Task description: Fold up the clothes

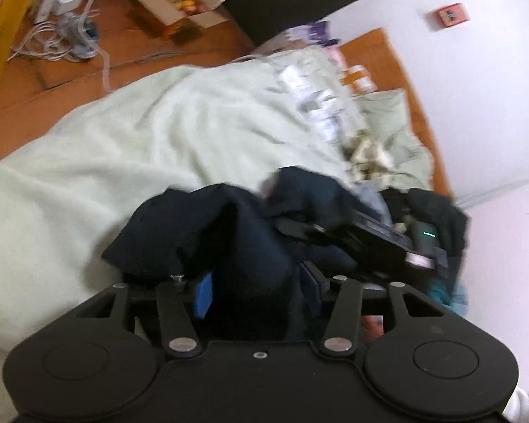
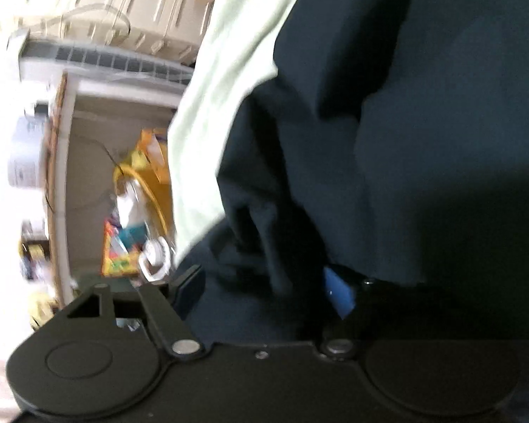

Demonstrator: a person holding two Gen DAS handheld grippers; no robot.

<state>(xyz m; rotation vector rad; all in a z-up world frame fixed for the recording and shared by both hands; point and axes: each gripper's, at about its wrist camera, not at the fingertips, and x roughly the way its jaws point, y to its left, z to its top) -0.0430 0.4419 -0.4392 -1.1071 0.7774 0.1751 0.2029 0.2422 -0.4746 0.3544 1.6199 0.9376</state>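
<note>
A dark navy garment (image 1: pixel 229 232) lies bunched on a pale green blanket (image 1: pixel 141 134). My left gripper (image 1: pixel 255 292) has its blue pads (image 1: pixel 204 294) on either side of a fold of this cloth and is shut on it. The other gripper (image 1: pixel 370 243) shows in the left wrist view, lying over the right part of the garment. In the right wrist view the navy garment (image 2: pixel 388 123) fills most of the frame. My right gripper (image 2: pixel 264 292) holds a hanging fold between its pads (image 2: pixel 338 294). The pale green blanket (image 2: pixel 225 70) shows behind the cloth.
A wooden floor (image 1: pixel 88 81) lies beyond the blanket, with tangled white cables (image 1: pixel 60 42), open cardboard boxes (image 1: pixel 180 10) and a white wall (image 1: pixel 476 88) at the right. More crumpled clothes (image 1: pixel 366 155) sit at the blanket's far right. The right wrist view shows shelving with yellow bags (image 2: pixel 148 169).
</note>
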